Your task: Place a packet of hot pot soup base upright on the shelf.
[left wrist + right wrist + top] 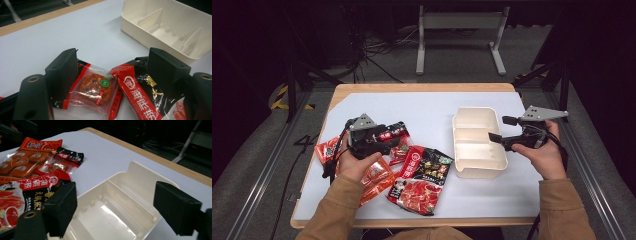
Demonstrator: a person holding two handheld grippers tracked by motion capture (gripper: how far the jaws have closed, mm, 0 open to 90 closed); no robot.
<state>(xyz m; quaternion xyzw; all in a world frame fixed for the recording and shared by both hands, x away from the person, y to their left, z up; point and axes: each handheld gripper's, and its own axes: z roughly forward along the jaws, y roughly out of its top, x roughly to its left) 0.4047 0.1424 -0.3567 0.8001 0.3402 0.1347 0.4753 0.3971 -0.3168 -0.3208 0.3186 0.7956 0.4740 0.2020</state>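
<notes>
A: Start at the left tongs [110, 72]. How do they stand?

B: Spread wide, low over the pile of snack packets. 1 small clear packet with an orange cake [96, 87] lies between the 2 jaws, and beside it the corner of the red and black hotpot packet [140, 92] reaches in too. I see no pad pressing on either, so nothing is gripped yet.

A: And why hover there?

B: My guess is the person is lining up on the small cake packet to lift it out of the heap.

A: The right tongs [499, 129]?

B: Also wide apart and empty. They hang over the near right edge of the cream divided tray [140, 177], whose compartments hold nothing.

A: Why there?

B: It looks like waiting, or getting ready to steady the tray while the packets come across.

A: And farther out?

B: The packets sit bunched on the left of the white tabletop [432, 110], the big red meat packet [414, 195] nearest the person, and the tray stands well apart on the right.
</notes>
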